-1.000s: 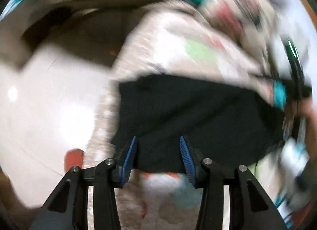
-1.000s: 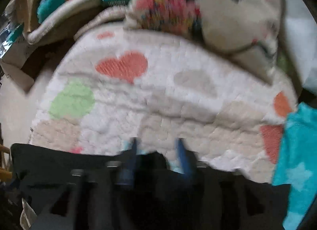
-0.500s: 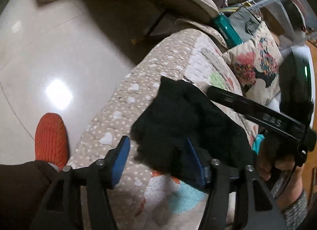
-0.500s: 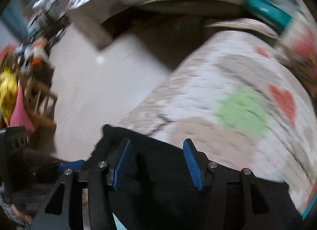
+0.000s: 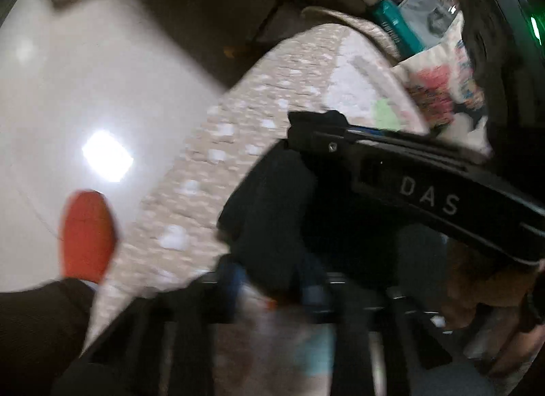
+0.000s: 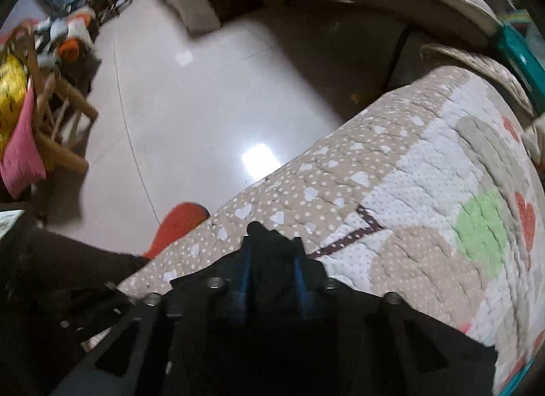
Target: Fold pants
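The black pants (image 5: 272, 212) lie bunched on the quilted bed cover (image 5: 211, 164) near its floor-side edge. In the left wrist view my left gripper (image 5: 272, 287) is blurred, its blue pads closed in on a fold of the black cloth. My right gripper's black body (image 5: 425, 188) reaches across the pants from the right. In the right wrist view my right gripper (image 6: 270, 259) has its blue pads close together with black pants cloth (image 6: 265, 246) pinched between them, over the cover's edge (image 6: 306, 191).
The glossy tiled floor (image 6: 204, 106) lies left of the bed. An orange slipper (image 5: 87, 232) with a dark trouser leg stands by the bed edge. A patterned pillow (image 5: 439, 89) sits at the back. A wooden chair (image 6: 58, 116) with clutter stands far left.
Both grippers went from open to closed on the black cloth. The right gripper swung toward the floor-side edge of the bed. The pants are more bunched than one second ago.
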`<state>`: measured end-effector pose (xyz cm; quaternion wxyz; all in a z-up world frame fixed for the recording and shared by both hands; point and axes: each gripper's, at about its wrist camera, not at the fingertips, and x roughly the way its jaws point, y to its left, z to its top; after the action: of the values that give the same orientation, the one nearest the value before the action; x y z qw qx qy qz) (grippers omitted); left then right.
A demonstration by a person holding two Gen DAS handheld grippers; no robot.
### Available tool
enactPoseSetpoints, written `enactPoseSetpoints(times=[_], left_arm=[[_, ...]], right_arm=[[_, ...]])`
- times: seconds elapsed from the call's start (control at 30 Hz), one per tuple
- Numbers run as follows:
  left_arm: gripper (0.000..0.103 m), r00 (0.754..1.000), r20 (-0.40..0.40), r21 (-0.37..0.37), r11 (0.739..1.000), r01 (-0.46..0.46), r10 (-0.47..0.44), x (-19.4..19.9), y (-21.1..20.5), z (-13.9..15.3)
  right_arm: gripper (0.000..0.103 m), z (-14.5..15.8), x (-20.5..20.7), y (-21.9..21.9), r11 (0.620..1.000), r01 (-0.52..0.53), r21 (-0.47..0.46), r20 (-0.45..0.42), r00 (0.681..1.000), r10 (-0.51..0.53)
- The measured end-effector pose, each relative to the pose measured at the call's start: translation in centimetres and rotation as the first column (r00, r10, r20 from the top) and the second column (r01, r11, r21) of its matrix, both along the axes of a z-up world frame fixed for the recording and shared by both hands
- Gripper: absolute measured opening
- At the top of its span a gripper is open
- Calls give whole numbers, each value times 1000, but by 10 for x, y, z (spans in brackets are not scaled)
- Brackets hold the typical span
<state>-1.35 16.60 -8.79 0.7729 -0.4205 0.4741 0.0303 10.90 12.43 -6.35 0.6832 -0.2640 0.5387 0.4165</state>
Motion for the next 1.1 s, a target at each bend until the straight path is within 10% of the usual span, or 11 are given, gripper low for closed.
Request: enactPoseSetpoints(times=[0.4,0.73,1.1], left_arm=[[15,968,208,-80,984,159,-139,20,-50,45],[16,881,282,49,922,383,-381,51,-140,65],[16,985,140,59,994,90,-97,12,-48,47]], right_arm=[[17,63,6,-78,959,159,234,18,986,-167],[17,66,38,-234,819,472,326,-76,877,-474],[18,50,32,-131,907,297,299,-83,955,-286]])
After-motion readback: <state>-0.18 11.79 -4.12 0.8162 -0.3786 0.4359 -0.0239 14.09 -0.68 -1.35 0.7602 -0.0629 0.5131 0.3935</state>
